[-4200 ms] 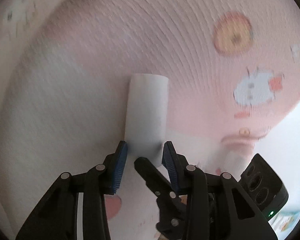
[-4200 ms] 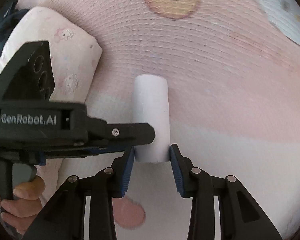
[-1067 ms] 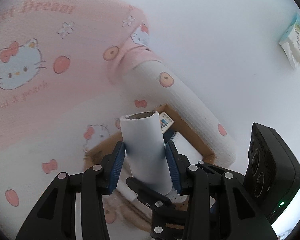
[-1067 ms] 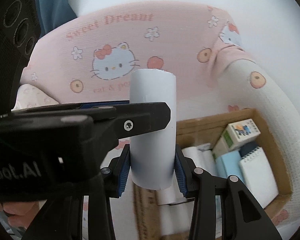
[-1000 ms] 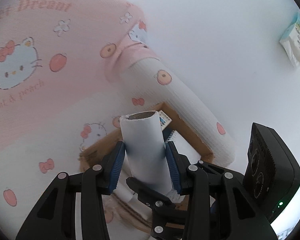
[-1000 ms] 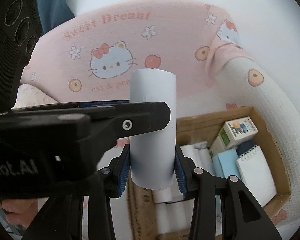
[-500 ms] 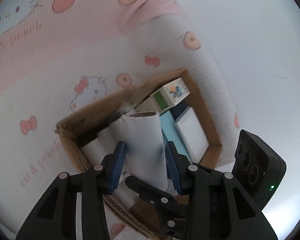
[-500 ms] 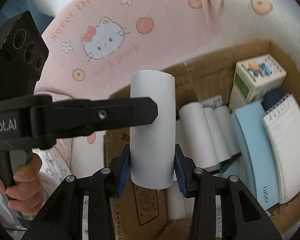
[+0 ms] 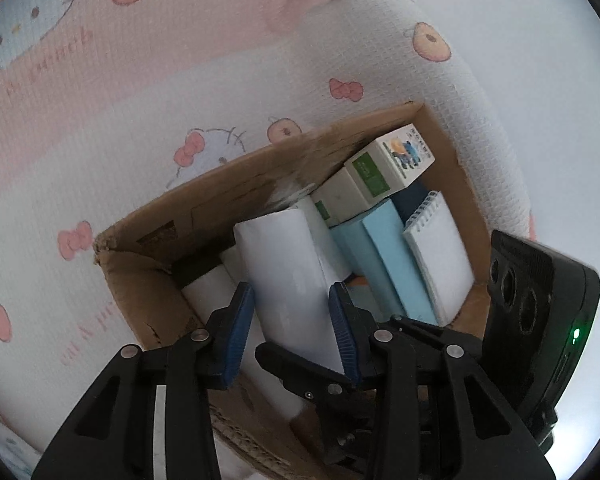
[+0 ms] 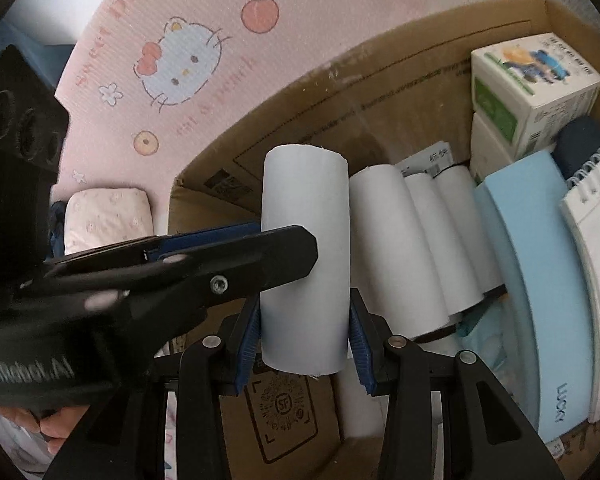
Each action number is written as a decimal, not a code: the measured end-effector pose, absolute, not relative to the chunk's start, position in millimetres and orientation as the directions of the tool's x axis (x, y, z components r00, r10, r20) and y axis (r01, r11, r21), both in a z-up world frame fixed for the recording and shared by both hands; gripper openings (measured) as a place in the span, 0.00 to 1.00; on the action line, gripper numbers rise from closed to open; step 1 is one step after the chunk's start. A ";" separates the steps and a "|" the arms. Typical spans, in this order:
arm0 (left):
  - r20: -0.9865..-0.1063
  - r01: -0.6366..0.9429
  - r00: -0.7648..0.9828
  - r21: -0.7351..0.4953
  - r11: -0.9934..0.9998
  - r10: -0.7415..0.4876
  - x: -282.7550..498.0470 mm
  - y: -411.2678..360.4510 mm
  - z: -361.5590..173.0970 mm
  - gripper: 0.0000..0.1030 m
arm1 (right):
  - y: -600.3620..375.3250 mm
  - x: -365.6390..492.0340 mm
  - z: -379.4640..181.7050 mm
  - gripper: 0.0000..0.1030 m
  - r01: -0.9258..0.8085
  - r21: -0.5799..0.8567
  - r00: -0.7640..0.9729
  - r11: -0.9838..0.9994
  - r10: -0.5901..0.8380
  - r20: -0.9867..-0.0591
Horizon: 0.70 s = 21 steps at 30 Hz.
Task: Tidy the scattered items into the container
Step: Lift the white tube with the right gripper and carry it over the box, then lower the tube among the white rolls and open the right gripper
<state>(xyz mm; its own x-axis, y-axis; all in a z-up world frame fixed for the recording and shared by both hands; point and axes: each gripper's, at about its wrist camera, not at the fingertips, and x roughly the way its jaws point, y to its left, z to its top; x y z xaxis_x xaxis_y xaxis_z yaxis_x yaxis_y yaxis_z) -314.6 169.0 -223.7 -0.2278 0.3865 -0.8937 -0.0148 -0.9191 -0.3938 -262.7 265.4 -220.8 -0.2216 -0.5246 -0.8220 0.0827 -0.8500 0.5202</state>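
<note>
Both grippers grip one white paper roll (image 9: 290, 280), which also shows in the right wrist view (image 10: 304, 264). My left gripper (image 9: 290, 336) is shut on it, and my right gripper (image 10: 304, 344) is shut on it from the other side. The roll hangs above the open cardboard box (image 9: 148, 280), near its left inner wall (image 10: 300, 120). Inside the box lie several white rolls (image 10: 396, 240), light blue books (image 10: 540, 280), a spiral notepad (image 9: 440, 260) and a small green-and-white carton (image 10: 532, 92).
The box sits on a pink and white Hello Kitty bedspread (image 9: 100, 100). A rolled edge of the cover (image 9: 480, 92) runs beside the box on the right. A small pink pillow (image 10: 104, 216) lies left of the box.
Both grippers carried the roll from the bedspread over to the box and lowered it toward the opening. The box now fills much more of both views.
</note>
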 end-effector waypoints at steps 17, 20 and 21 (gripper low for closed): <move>-0.912 -0.096 -0.266 -0.297 -0.950 0.312 -316.3 170.1 -225.3 0.36 | 265.4 -255.4 -218.2 0.39 0.068 0.453 -0.202 -0.889 -0.457 -0.866; -0.921 -0.145 -0.280 -0.238 -0.960 0.271 -313.7 172.1 -226.3 0.24 | 274.9 -252.1 -215.9 0.40 0.041 0.447 -0.215 -0.893 -0.445 -0.869; -0.923 -0.160 -0.289 -0.214 -0.964 0.253 -312.8 172.0 -227.3 0.18 | 277.8 -251.0 -215.2 0.40 0.035 0.451 -0.218 -0.892 -0.447 -0.868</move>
